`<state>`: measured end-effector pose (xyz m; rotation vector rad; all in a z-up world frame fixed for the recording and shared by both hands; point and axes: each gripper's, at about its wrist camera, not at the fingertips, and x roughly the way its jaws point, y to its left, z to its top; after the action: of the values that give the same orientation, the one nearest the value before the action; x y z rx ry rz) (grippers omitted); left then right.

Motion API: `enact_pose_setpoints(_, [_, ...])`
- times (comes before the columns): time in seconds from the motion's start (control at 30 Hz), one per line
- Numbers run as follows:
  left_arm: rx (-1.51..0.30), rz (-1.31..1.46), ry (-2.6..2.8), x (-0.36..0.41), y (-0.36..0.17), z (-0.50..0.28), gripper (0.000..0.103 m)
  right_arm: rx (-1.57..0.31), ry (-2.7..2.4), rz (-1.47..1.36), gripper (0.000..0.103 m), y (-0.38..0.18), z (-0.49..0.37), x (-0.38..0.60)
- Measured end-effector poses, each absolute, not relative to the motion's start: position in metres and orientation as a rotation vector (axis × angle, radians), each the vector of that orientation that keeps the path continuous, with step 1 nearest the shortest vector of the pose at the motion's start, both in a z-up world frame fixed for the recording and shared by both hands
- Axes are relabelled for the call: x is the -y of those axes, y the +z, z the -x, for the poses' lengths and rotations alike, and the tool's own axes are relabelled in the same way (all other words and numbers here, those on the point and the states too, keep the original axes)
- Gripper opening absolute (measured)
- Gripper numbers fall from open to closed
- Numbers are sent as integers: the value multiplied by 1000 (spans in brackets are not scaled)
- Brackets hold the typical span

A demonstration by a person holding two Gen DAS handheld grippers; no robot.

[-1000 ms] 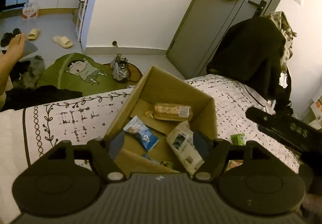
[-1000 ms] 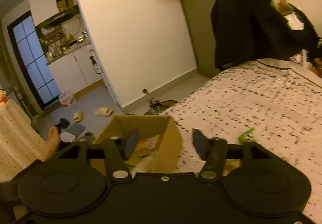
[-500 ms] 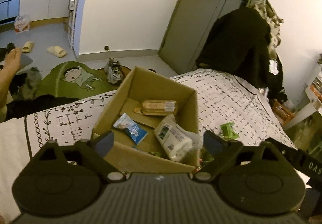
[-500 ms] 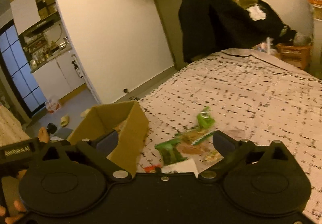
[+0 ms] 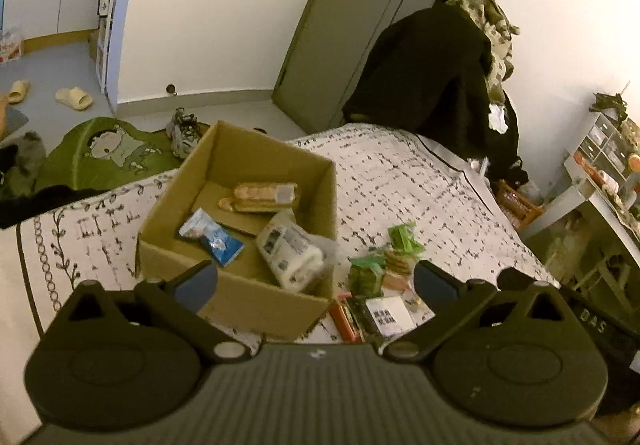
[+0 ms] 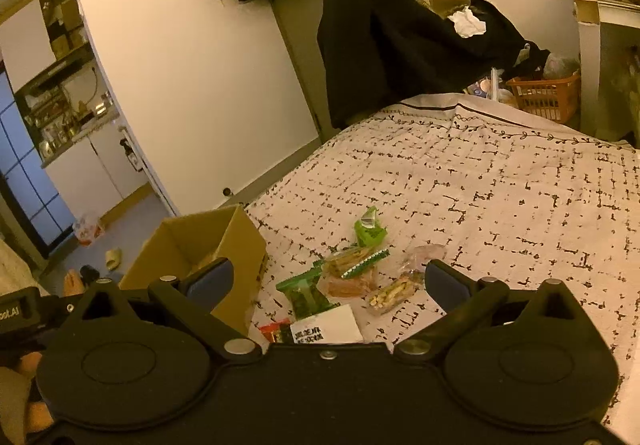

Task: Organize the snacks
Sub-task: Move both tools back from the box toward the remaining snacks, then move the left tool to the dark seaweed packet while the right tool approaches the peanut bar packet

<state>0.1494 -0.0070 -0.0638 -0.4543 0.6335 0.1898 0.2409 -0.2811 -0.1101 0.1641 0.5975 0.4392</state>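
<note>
An open cardboard box point(image 5: 240, 293) stands on the patterned bed cover point(image 5: 400, 185). Inside lie a biscuit pack point(image 5: 266, 196), a blue pouch point(image 5: 212, 239) and a white wrapped pack point(image 5: 290, 252) leaning on the right wall. My left gripper point(image 5: 316, 281) is open and empty above the box's near right corner. Loose snacks lie right of the box: green packs point(image 6: 370, 231) point(image 6: 306, 293), a white-labelled pack point(image 6: 326, 329) and clear cracker bags point(image 6: 394, 291). My right gripper point(image 6: 326, 279) is open and empty over this pile. The box also shows in the right wrist view point(image 6: 200, 249).
A dark coat point(image 5: 424, 85) hangs over a chair at the bed's far end. An orange basket point(image 6: 544, 97) and a shelf unit point(image 5: 600, 181) stand to the right. Shoes point(image 5: 182, 131), slippers point(image 5: 74, 97) and a green mat point(image 5: 108, 153) lie on the floor beyond the box.
My left gripper opened, released the white pack into the box and drew back to the right. My right gripper opened wider and swung right from the box to the loose snacks.
</note>
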Motion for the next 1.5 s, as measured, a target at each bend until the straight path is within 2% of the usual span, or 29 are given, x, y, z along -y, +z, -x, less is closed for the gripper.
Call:
enact_pose_setpoints(0.37, [-660, 442, 148, 36, -63, -145, 103, -636, 462, -70, 103, -109, -234, 278])
enact_pose_setpoints(1.1, [-621, 443, 158, 84, -85, -146, 99, -769, 438, -317, 102, -123, -263, 330])
enact_pose_setpoints(1.27, [-637, 449, 161, 97, -99, -151, 95, -805, 400, -355, 98, -131, -271, 337])
enact_pose_setpoints(1.33, [-650, 466, 137, 100, -108, -154, 92, -839, 381, -352, 93, -138, -277, 334])
enact_pose_setpoints(1.4, [-663, 469, 129, 102, -116, -158, 85, -854, 365, -330, 90, -143, -280, 329])
enact_pose_setpoints(1.43, [-676, 476, 127, 102, -121, -161, 76, -857, 368, -328, 90, -144, -282, 328])
enact_pose_setpoints(1.5, [-699, 504, 132, 100, -131, -168, 66, -866, 388, -334, 87, -146, -284, 326])
